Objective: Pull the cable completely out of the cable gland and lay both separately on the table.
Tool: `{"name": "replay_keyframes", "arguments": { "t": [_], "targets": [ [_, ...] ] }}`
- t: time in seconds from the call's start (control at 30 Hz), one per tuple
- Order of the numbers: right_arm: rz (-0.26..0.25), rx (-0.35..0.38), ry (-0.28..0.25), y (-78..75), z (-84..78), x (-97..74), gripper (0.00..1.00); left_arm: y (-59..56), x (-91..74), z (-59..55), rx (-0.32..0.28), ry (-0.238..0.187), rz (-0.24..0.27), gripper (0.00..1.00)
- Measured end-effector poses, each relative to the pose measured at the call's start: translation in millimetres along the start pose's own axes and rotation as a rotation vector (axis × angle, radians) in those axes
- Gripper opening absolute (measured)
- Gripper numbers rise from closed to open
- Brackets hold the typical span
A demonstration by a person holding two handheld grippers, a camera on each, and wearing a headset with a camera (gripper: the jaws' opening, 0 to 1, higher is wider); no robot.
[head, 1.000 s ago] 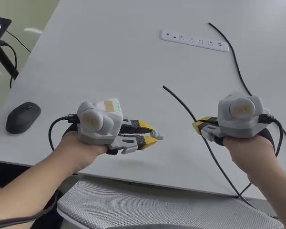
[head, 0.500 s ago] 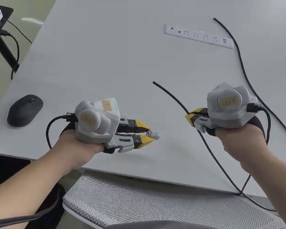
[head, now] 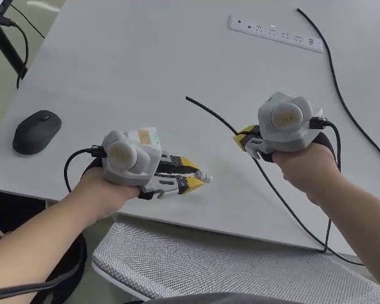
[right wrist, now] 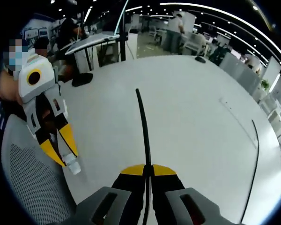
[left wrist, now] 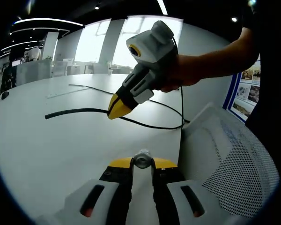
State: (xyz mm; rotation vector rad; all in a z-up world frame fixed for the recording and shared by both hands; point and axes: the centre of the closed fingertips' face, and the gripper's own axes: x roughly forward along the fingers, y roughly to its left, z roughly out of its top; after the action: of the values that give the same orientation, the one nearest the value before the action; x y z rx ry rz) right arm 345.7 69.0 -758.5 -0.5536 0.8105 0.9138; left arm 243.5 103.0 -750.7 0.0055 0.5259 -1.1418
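Observation:
My left gripper [head: 201, 178] is shut on the small grey cable gland [head: 204, 178], which pokes out past its yellow tips near the table's front edge. The gland [left wrist: 142, 158] sits between the left jaws, and it also appears at lower left in the right gripper view [right wrist: 73, 165]. My right gripper [head: 242, 139] is shut on the black cable [head: 209, 112], whose free end sticks out up and left over the table. That cable [right wrist: 144, 126] runs straight ahead from the right jaws. Cable and gland are apart. The right gripper [left wrist: 115, 111] shows ahead in the left gripper view.
A black mouse [head: 36, 130] lies at the table's left edge. A white power strip [head: 275, 33] lies at the back, with another black cable [head: 339, 95] running down the right side. A grey mesh chair [head: 196, 263] is below the table's front edge.
The right gripper has moved up and left with the cable. The left gripper holds about the same place with the gland.

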Motion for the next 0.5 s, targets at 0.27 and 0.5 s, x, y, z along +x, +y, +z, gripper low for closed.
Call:
{"name": "replay_keyframes", "arguments": {
  "t": [0.27, 0.5],
  "targets": [
    [0.034, -0.067, 0.014, 12.8, 1.1, 16.2, 0.00, 2.2, 2.8, -5.3, -0.020, -0.002, -0.002, 0.15],
    [0.069, -0.091, 0.010, 25.8, 6.6, 27.3, 0.00, 4.4, 6.5, -13.6, -0.041, 0.002, 0.000, 0.16]
  ]
}}
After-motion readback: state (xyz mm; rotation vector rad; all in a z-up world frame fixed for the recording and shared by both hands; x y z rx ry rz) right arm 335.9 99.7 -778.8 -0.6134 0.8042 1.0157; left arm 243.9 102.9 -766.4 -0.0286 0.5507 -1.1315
